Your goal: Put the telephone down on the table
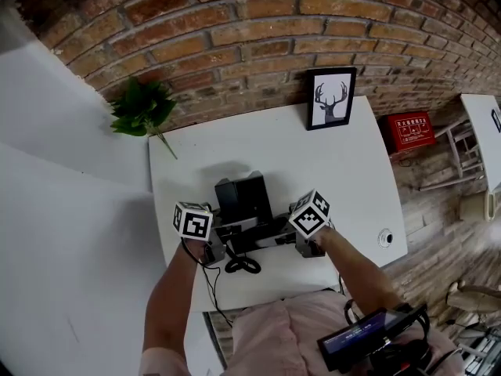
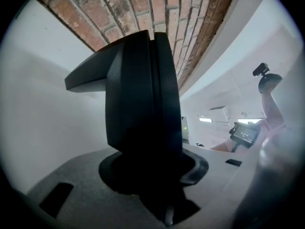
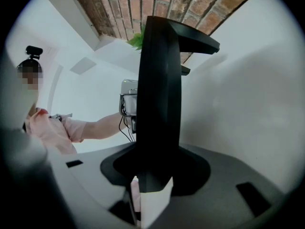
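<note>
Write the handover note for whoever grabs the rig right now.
Grips: left gripper shut on the telephone from its left, right gripper shut on it from its right.
Where: phone between both, over the front middle of the white table; its cord lies near the front edge.
Done: both grips set.
Left: can't tell whether the base touches the table yet. Lower it, then open both.
</note>
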{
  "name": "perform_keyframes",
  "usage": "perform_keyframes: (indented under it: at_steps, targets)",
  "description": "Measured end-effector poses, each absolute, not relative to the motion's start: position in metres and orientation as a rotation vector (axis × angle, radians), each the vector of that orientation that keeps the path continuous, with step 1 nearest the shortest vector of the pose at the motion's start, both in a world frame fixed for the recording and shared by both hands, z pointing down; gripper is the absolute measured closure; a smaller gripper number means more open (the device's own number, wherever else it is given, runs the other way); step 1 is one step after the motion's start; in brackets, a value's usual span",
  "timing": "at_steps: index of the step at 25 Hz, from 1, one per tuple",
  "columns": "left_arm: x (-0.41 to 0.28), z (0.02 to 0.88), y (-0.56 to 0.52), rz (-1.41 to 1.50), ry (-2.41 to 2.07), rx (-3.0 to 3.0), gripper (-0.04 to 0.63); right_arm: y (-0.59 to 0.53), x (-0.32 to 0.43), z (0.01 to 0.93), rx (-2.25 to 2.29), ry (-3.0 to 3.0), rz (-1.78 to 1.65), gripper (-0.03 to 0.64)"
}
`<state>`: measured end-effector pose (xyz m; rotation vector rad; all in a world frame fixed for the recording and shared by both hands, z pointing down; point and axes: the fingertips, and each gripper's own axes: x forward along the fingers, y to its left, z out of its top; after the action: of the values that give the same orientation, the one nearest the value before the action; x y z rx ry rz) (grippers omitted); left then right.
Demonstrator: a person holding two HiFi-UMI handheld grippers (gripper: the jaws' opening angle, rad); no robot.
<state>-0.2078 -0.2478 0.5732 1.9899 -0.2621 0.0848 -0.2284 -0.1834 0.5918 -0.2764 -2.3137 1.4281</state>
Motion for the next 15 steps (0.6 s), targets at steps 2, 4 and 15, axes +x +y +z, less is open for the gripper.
perform_keyframes:
  at_steps: [2, 4, 15]
  targets:
    - [-0.209, 0.575, -0.248, 0.078, -0.258, 1.976, 0.423, -0.184, -0.229, 0.593, -0.275, -2.298, 1.444, 0.448]
    - [-0.211, 0.578, -0.25, 0.073, -0.256, 1.963, 0.423, -0.183, -0.23, 0.596, -0.271, -2.274, 1.461, 0.447]
    - [-0.212, 0.588, -0.25, 0.035, -0.24, 1.863, 0.423, -0.182, -0.23, 0.603, -0.251, -2.188, 1.523, 0.44]
